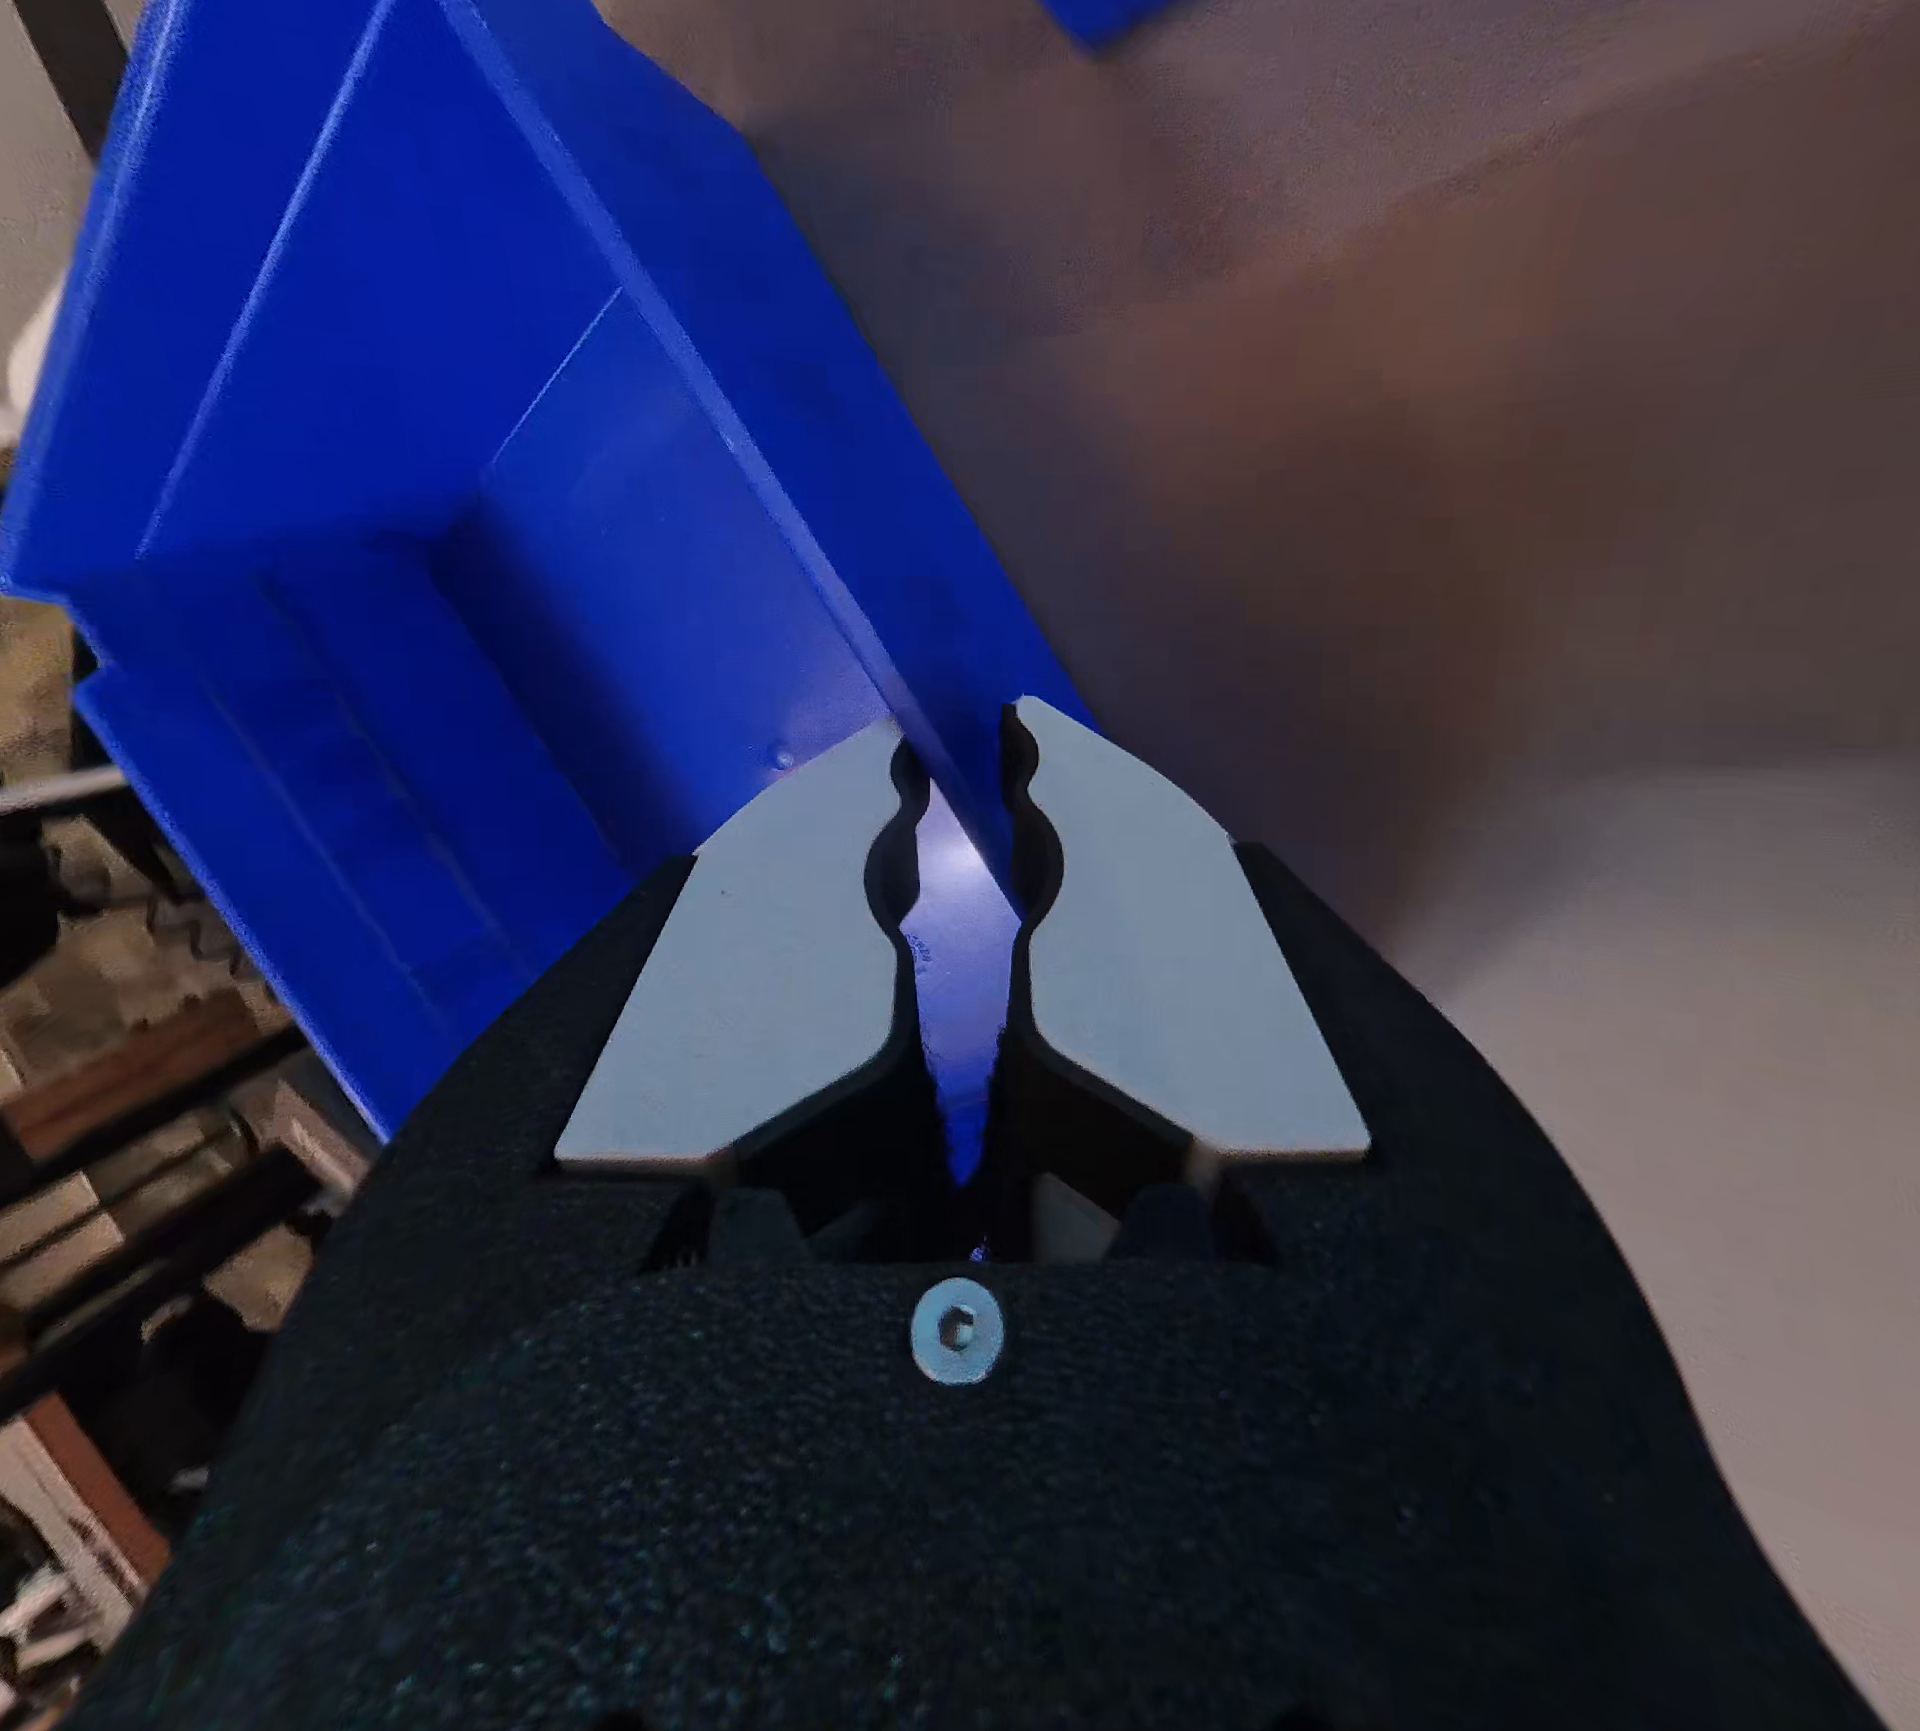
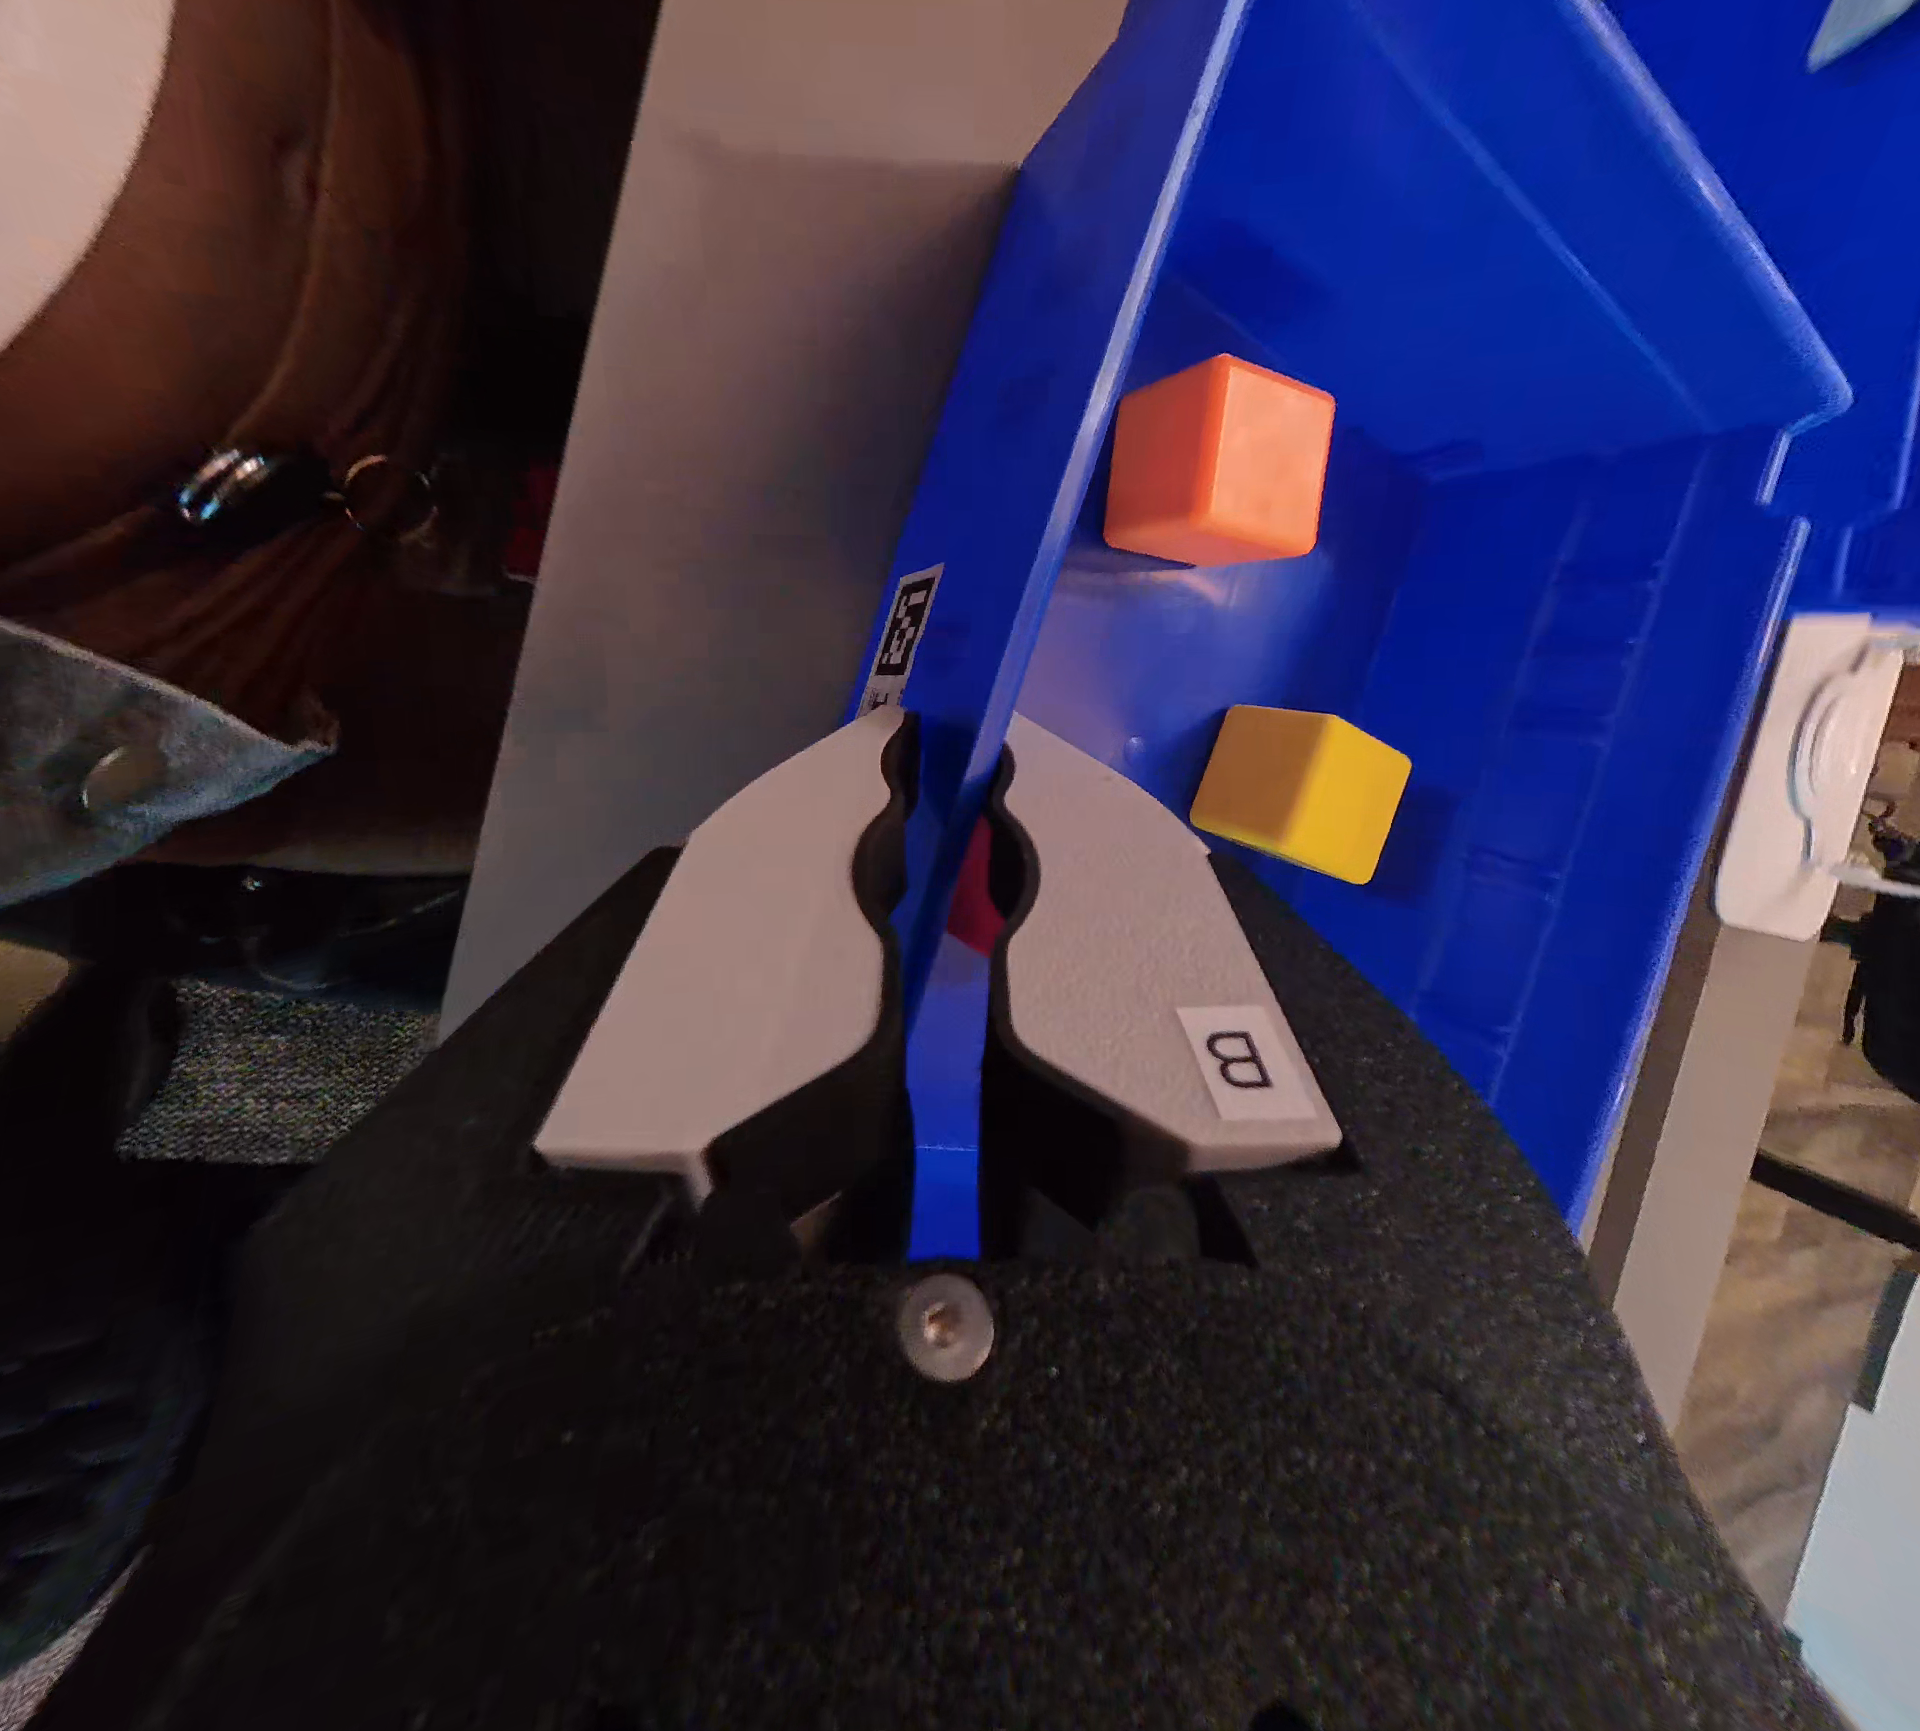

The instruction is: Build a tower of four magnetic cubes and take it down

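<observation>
Grey table (image 2: 790,331) behind; I clamp both grippers (image 1: 961,746) (image 2: 951,756) on blue plastic bin walls (image 1: 831,559) (image 2: 1039,434), jaws nearly closed, apparently steadying them.

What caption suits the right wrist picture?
Right gripper clamps a blue bin's wall; orange cube and yellow cube inside.

I am seeing three cubes: one orange cube (image 2: 1216,460), one yellow cube (image 2: 1299,793), one red cube (image 2: 977,892) half hidden. I am seeing two blue bins (image 2: 1507,247).
</observation>
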